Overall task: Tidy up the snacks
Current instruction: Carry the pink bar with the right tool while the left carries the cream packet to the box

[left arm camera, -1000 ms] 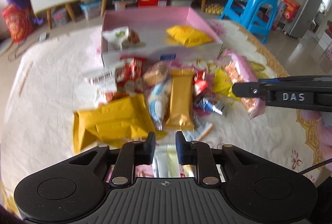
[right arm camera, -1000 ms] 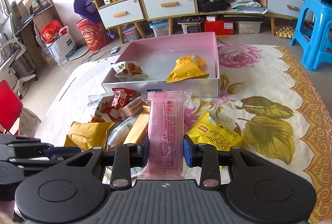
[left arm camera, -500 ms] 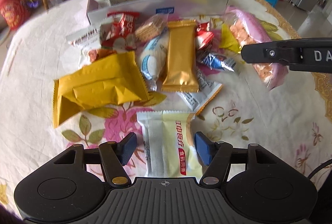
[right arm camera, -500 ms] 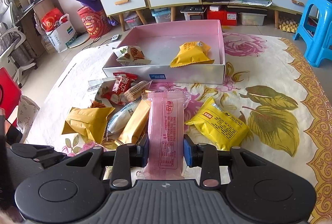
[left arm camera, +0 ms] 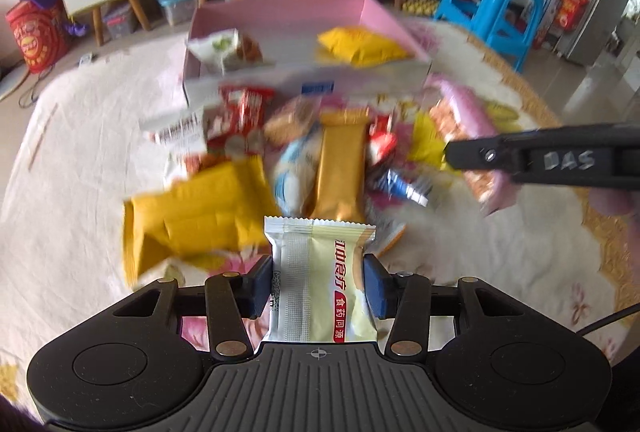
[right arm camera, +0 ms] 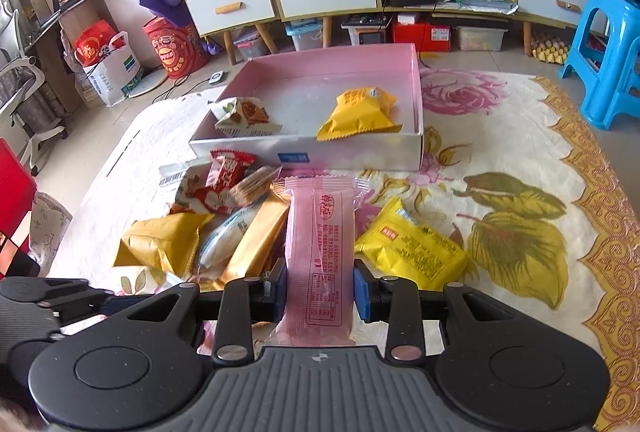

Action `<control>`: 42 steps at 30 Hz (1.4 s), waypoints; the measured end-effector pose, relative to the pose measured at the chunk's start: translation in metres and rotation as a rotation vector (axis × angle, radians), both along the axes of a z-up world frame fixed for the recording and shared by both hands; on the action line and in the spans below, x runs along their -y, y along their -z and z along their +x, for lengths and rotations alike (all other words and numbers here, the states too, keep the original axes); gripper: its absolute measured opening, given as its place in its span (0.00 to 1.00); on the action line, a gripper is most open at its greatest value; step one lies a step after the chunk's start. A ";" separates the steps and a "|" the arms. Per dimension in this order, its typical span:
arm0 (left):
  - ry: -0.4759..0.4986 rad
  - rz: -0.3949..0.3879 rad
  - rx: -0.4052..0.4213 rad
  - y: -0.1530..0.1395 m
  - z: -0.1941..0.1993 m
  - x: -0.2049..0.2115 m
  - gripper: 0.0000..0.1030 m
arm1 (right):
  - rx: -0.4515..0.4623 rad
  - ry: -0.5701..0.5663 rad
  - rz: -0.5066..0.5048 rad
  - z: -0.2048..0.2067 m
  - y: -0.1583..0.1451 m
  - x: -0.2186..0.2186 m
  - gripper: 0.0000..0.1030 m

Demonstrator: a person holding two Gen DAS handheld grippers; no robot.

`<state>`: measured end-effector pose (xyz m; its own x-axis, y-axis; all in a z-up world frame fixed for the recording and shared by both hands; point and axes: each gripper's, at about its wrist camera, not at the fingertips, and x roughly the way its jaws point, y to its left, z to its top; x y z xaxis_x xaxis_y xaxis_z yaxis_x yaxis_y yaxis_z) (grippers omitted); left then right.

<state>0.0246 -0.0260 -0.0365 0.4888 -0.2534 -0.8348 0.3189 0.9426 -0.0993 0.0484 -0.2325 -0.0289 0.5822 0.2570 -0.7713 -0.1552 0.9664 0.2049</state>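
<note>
On the bench, a floral cloth [right arm camera: 500, 136] carries an open pink cardboard box [right arm camera: 414, 100] and, before it, a loose heap of snack packets [left arm camera: 280, 160]. The left hand-held gripper [left arm camera: 318, 286] has just been closing and now pinches a pale green-and-silver foil packet [left arm camera: 320, 272] at mid-length. The right hand-held gripper [right arm camera: 320, 290] clamps a long pink plastic packet [right arm camera: 320, 244] by its lower half. Both look light, crinkly and slippery; their contents probably crush easily.
</note>
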 end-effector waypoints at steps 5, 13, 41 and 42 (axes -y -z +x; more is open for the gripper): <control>0.002 0.000 0.062 -0.022 0.012 0.006 0.43 | 0.021 0.010 -0.002 0.011 -0.009 0.002 0.24; -0.003 0.041 0.115 -0.039 0.047 0.016 0.43 | 0.055 0.041 0.004 0.042 -0.027 0.006 0.24; -0.123 0.069 0.189 -0.016 0.189 0.028 0.44 | 0.032 0.079 0.010 0.174 -0.007 0.022 0.24; -0.129 0.067 0.187 -0.014 0.193 0.029 0.44 | 0.032 0.081 0.006 0.179 -0.005 0.022 0.24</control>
